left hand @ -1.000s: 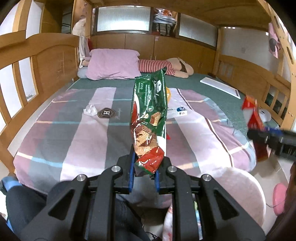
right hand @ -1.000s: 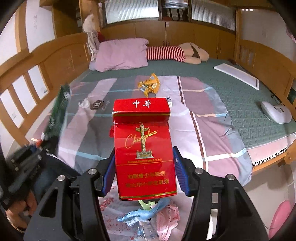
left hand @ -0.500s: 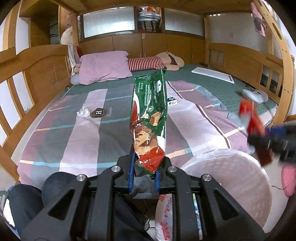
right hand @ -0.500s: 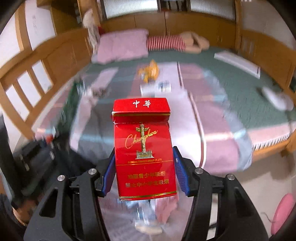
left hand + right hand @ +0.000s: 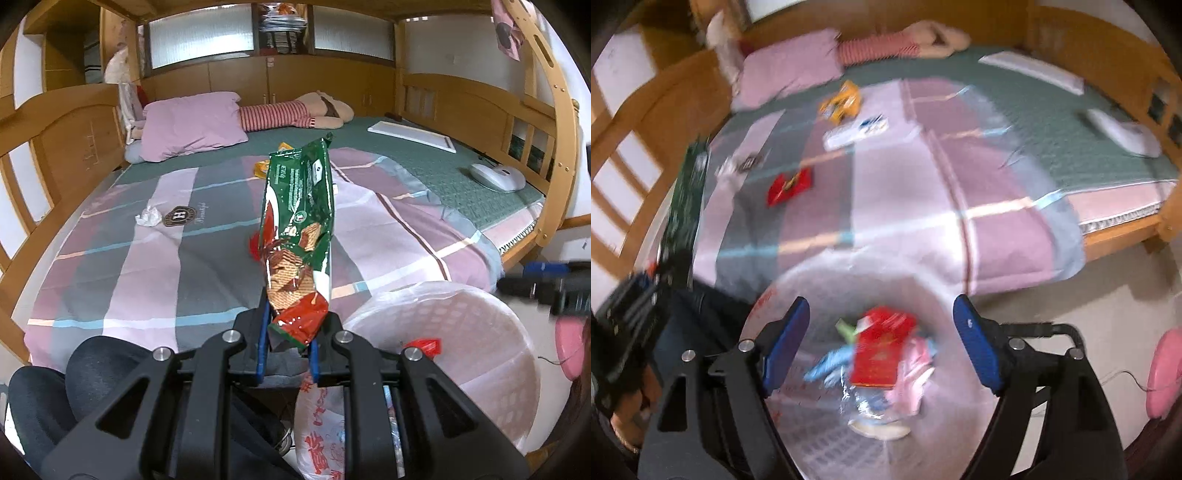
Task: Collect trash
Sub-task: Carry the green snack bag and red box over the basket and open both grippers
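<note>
My left gripper (image 5: pixel 288 332) is shut on the lower end of a long green and red biscuit wrapper (image 5: pixel 301 221), which stands up over the bed. To its right sits a white trash basket (image 5: pixel 461 332) lined with a clear bag. My right gripper (image 5: pixel 879 336) hangs over that basket (image 5: pixel 820 443) with its jaws opening and nothing pressed between the pads. A red cigarette pack (image 5: pixel 881 354) lies below it among the trash inside, blurred. On the bed lie a red wrapper (image 5: pixel 790 184), a yellow wrapper (image 5: pixel 842 103), a white box (image 5: pixel 855 131) and a crumpled tissue (image 5: pixel 147 216).
A pink pillow (image 5: pixel 188 125) and a striped plush (image 5: pixel 284 114) lie at the head of the bed. A white board (image 5: pixel 410 134) and a white device (image 5: pixel 496 176) rest on the green mat at right. Wooden rails (image 5: pixel 55 147) fence the bed. A person's dark knees (image 5: pixel 85 369) are below.
The right gripper has opened and the red cigarette pack has dropped out of it into the basket. Both views swung toward the basket; the left still holds the wrapper.
</note>
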`<state>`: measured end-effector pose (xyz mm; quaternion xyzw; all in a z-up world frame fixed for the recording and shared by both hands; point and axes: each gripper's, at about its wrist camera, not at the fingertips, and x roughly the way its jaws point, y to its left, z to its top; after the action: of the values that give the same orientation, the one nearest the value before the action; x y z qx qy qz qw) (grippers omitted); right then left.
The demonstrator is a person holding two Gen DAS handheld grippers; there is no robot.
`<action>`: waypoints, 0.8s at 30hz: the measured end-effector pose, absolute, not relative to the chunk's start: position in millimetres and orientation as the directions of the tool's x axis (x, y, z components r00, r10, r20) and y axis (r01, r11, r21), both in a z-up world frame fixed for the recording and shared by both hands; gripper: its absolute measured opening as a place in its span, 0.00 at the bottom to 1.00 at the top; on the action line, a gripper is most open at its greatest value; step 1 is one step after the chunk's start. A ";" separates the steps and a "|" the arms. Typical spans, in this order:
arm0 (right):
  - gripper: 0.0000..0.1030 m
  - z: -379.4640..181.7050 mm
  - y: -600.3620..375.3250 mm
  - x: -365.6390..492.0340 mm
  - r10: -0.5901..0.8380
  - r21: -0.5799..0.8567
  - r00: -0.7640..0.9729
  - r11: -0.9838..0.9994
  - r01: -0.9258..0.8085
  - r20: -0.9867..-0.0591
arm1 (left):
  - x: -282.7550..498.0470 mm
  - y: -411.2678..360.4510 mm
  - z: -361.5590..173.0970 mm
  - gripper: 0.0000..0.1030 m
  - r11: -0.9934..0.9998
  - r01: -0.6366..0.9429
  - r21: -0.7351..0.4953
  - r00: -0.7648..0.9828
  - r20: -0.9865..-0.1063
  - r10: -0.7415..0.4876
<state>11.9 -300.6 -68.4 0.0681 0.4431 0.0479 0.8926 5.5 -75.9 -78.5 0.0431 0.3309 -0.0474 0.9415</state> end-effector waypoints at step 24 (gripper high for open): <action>0.81 -45.8 -345.4 7.8 0.149 0.350 0.726 0.927 0.133 -0.671 | -36.5 -164.3 -120.1 0.87 0.775 0.585 0.239 0.670 -0.681 -0.296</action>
<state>7.8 -345.4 -45.8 0.1906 0.3700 0.0046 0.9092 -36.5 -164.3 -120.1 0.2253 0.3211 -0.2486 0.8856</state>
